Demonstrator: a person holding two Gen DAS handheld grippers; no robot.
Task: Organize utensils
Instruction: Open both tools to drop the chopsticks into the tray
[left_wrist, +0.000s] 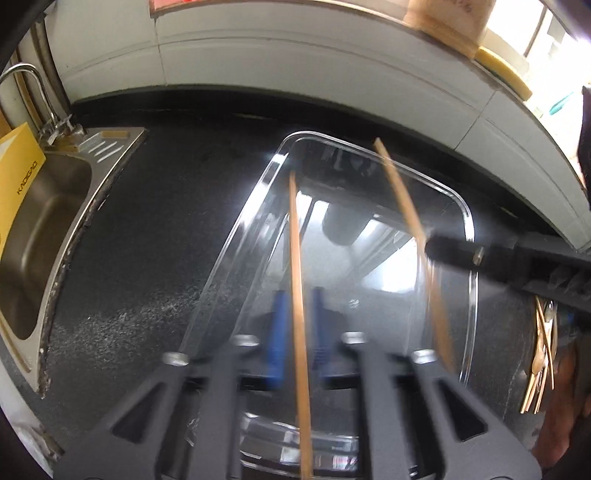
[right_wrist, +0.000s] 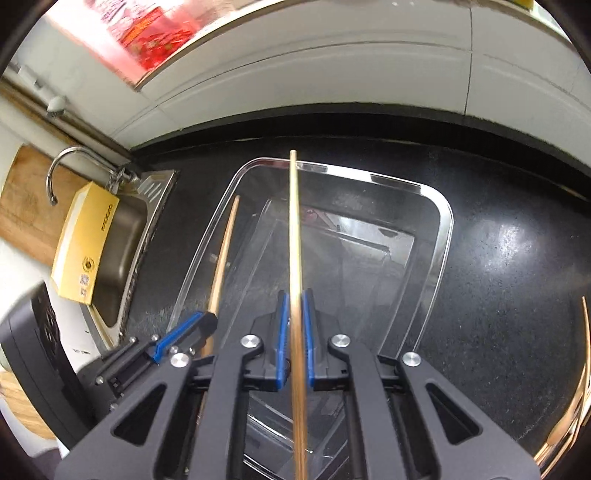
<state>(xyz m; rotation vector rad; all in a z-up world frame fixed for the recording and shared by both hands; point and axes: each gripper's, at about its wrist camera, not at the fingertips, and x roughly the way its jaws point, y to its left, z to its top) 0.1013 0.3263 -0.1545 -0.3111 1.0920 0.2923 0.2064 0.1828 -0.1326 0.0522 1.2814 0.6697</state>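
Wooden chopsticks (left_wrist: 298, 295) (right_wrist: 297, 277) sit between both grippers' released fingers (left_wrist: 277, 332) (right_wrist: 282, 332) above the clear tray (right_wrist: 443, 221), seemingly mid-drop; withdrawing for more utensils likely follows.

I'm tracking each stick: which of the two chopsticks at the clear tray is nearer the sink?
The left chopstick, running between the left gripper's open pads; the right chopstick is farther from the sink.

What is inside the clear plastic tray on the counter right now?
The clear tray looks bare inside; only the dark counter shows through it. Two chopsticks hang over it between the gripper pads. The near end is covered by the grippers.
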